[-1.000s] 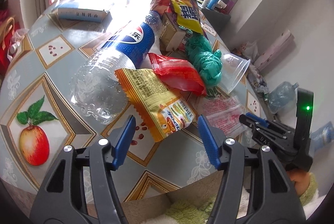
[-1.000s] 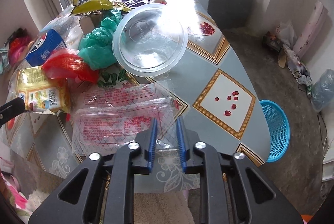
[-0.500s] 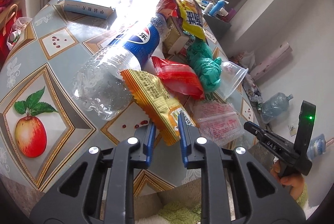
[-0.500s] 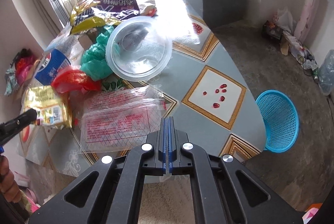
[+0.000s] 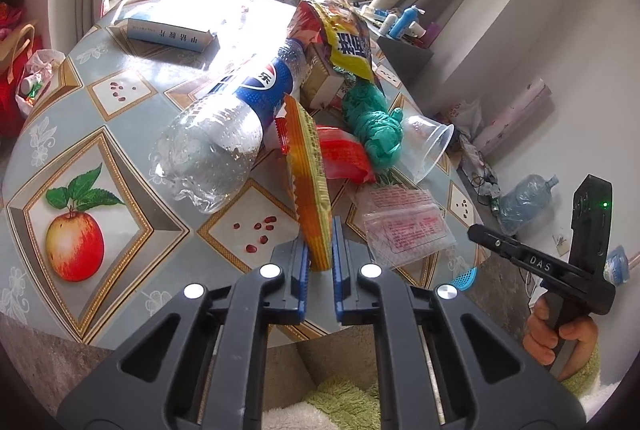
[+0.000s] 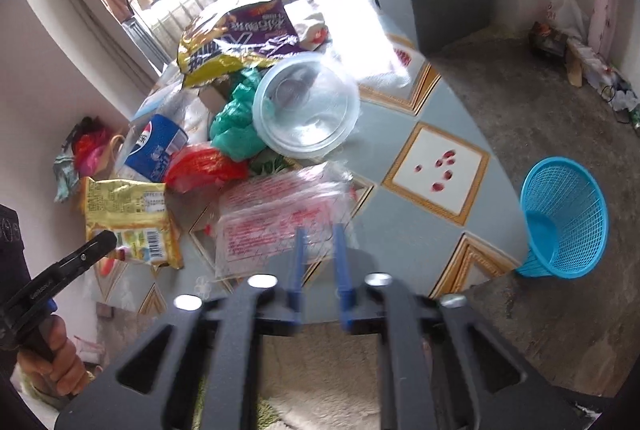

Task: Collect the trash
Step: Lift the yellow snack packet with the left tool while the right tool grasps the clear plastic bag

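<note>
**Yellow wrapper clamped; clear packet freed**

Left gripper (image 5: 320, 262): jaws, wide apart a second ago, closing onto the yellow snack wrapper (image 5: 310, 185), now tipped on edge beside the Pepsi bottle (image 5: 224, 133). Right gripper (image 6: 320, 262): shut earlier, now opening around the clear packet (image 6: 280, 213) edge, which lies on the bench (image 6: 400, 213) right of the bottle.

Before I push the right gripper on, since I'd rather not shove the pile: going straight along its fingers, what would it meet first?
Most likely the clear plastic bag with red print: its near edge lies just ahead of the right gripper, whose jaws are opening with nothing between them. Depth is hard to judge, so it may reach the table first.
</note>
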Tool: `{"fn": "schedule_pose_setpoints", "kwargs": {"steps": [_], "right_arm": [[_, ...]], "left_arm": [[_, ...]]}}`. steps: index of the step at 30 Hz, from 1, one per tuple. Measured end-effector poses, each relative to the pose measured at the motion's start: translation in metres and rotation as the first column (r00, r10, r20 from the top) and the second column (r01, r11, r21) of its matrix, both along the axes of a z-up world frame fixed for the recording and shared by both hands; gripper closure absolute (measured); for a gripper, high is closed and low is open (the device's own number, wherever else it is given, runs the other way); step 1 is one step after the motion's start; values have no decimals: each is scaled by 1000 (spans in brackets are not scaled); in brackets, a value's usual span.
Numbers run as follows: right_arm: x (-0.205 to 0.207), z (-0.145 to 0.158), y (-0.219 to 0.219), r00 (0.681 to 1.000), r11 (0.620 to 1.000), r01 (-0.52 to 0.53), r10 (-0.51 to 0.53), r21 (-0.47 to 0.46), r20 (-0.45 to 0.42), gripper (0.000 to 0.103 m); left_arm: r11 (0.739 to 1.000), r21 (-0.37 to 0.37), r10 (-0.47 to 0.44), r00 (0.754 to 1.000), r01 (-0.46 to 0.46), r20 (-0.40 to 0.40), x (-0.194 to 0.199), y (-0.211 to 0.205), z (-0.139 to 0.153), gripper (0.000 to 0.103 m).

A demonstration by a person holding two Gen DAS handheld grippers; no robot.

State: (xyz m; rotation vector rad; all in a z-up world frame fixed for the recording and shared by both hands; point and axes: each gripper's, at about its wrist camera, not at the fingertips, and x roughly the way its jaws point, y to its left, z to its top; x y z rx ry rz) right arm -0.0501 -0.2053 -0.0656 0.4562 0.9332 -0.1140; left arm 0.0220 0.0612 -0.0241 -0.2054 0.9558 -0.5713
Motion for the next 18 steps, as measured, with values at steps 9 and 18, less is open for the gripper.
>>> {"fn": "schedule_pose_setpoints", "kwargs": {"steps": [9,18], "right_arm": [[33,-19,28,997,999,-51,52,6,-61,15],[50,-40,84,975,942,-199,163,-270,-150,7]], "left_arm": [[1000,2,7,1000,-7,13,-4,1,2,95],[1000,-16,16,1000,-16,5,1,10,-1,95]]}}
